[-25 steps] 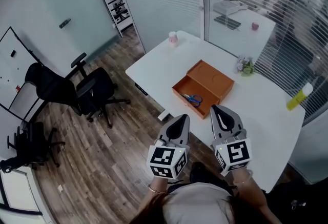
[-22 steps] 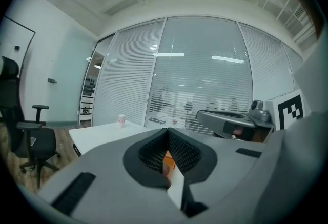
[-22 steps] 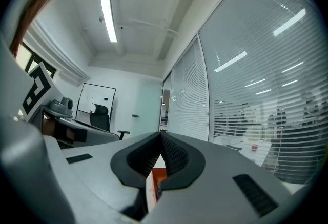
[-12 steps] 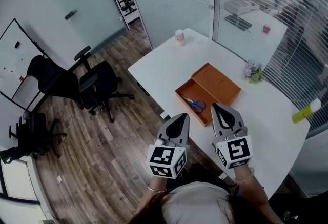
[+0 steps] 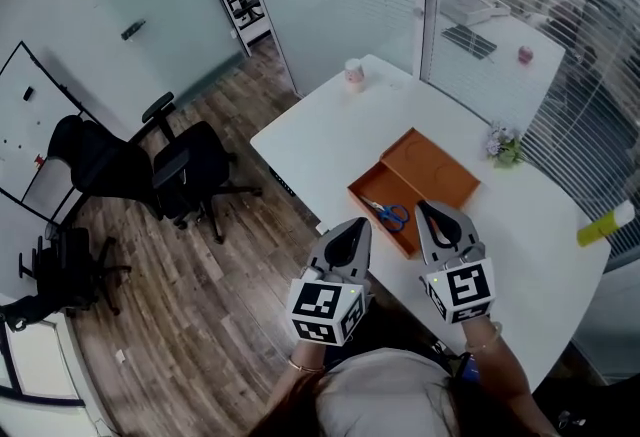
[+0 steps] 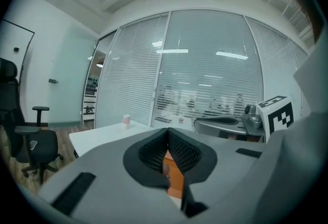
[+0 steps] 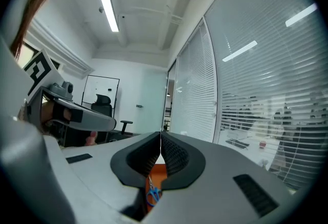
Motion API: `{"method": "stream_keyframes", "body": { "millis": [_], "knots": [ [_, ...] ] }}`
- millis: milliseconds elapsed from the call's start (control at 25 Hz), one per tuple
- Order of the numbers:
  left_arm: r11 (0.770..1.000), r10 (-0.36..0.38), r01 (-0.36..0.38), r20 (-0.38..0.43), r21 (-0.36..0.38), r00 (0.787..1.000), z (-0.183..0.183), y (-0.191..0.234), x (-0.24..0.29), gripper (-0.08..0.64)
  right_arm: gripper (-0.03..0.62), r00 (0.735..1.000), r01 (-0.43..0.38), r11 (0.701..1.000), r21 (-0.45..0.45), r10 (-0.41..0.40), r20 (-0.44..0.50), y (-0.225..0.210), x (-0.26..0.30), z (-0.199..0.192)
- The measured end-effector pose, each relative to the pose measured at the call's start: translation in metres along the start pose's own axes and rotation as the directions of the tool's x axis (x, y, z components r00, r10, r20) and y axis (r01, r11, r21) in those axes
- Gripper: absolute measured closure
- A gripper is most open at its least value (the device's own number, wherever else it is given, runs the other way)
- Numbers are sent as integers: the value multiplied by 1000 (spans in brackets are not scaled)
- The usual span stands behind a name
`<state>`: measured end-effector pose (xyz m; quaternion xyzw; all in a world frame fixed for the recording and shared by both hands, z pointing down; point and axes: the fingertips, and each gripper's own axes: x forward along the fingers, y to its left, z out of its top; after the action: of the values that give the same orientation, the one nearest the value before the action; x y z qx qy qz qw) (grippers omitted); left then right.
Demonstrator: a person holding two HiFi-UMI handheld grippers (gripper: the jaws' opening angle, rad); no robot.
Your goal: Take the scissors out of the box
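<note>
The person holds both grippers out in front of the chest, side by side and nearly level, pointing toward the near edge of the tabletop [image 5: 320,140]. The left gripper [image 5: 357,225] has its fingers pressed together with nothing between them. The right gripper [image 5: 428,208] is the same, tips meeting and empty.

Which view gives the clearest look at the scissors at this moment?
The head view: the scissors lie whole, blue handles visible, in the open orange box. The right gripper view shows only their blue handles, low in the picture. The left gripper view shows just a sliver of box, no scissors.
</note>
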<state>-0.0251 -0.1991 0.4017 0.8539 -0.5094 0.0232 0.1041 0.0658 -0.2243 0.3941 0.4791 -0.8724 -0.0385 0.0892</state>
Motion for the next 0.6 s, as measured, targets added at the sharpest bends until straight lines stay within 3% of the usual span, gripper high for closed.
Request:
{"method": "stream_keyframes", "body": {
  "millis": [600],
  "knots": [
    [998, -67, 67, -16, -5, 998, 9, 41, 44, 541, 561, 986, -69, 996, -49, 60, -153, -2, 65, -40]
  ]
}}
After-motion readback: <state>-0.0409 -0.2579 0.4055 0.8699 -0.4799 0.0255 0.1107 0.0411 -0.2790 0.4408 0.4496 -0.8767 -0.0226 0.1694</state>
